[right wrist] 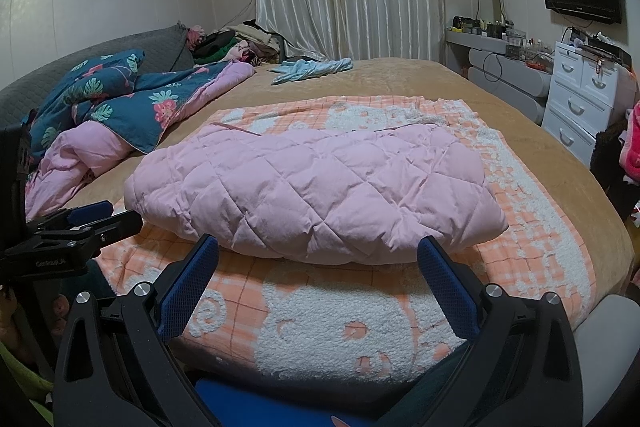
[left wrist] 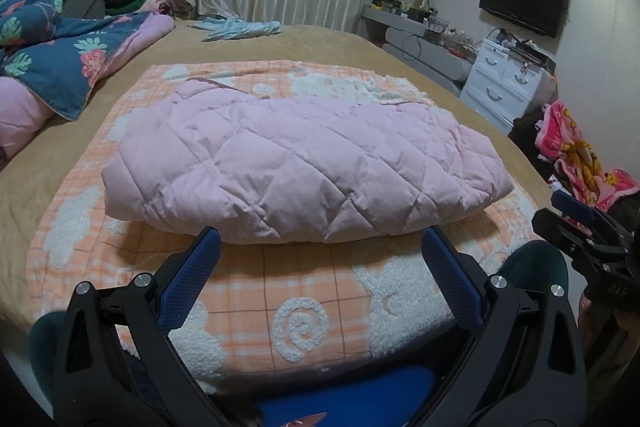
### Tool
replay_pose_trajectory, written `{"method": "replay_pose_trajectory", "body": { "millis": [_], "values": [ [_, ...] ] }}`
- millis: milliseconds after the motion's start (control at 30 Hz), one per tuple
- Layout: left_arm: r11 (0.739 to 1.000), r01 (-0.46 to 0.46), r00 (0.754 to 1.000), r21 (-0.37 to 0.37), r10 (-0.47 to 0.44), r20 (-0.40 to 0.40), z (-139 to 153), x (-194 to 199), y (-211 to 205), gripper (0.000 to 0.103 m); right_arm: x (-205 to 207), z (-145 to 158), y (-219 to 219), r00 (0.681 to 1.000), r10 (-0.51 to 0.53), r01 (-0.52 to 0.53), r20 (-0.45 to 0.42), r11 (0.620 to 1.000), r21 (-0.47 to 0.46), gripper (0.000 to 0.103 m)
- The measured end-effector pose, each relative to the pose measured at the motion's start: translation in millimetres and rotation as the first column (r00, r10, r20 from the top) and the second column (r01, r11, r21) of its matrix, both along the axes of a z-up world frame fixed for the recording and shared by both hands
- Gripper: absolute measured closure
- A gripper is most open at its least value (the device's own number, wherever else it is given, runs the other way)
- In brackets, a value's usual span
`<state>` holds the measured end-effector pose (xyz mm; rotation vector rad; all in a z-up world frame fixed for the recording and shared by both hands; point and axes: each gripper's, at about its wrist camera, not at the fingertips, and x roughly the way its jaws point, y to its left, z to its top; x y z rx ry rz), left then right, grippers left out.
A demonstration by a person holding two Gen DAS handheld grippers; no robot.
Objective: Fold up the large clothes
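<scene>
With both sets of jaws spread wide and empty, slide the left gripper (left wrist: 320, 247) and right gripper (right wrist: 318, 255) under the near edge of the folded pink quilted coat (left wrist: 296, 159) lying on the orange checked blanket (left wrist: 304, 299), then pinch deep through all layers.

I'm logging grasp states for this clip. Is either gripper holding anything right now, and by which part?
Nothing is held. The left gripper and right gripper both have jaws spread open, short of the folded pink quilted jacket on the orange checked blanket.
</scene>
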<state>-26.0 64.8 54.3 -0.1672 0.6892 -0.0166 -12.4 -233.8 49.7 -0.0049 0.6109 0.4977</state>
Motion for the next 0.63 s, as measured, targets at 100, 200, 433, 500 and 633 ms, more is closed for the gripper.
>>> {"method": "replay_pose_trajectory", "body": {
  "millis": [100, 200, 433, 500, 633],
  "values": [
    [1.0, -0.013, 1.0, 0.008, 0.013, -0.015, -1.1, 1.6, 1.1, 0.009, 1.0, 0.8, -1.4, 1.0, -0.007, 0.007, 0.003, 1.0, -0.004, 0.004],
    [0.999, -0.035, 0.999, 0.033, 0.036, -0.024, -4.3, 3.4, 1.0, 0.009, 5.4, 1.2, -7.2, 1.0, -0.021, 0.021, 0.004, 1.0, -0.009, 0.004],
    [0.994, -0.091, 0.996, -0.067, 0.09, -0.015, -4.0, 14.6, 40.7, 0.009, 27.1, 16.2, -70.8, 0.985, -0.168, 0.167, 0.046, 0.985, 0.036, 0.004],
    [0.98, -0.176, 0.984, -0.095, 0.174, -0.025, -2.8, 22.2, 77.2, 0.009, 40.8, 16.7, -108.7, 0.964, -0.26, 0.258, 0.05, 0.965, 0.05, 0.004],
    [0.929, -0.365, 0.931, -0.066, 0.365, -0.018, 4.8, 31.9, 162.7, 0.009, 83.4, -10.6, -223.4, 0.827, -0.562, 0.562, 0.015, 0.827, 0.007, 0.004]
  ]
}}
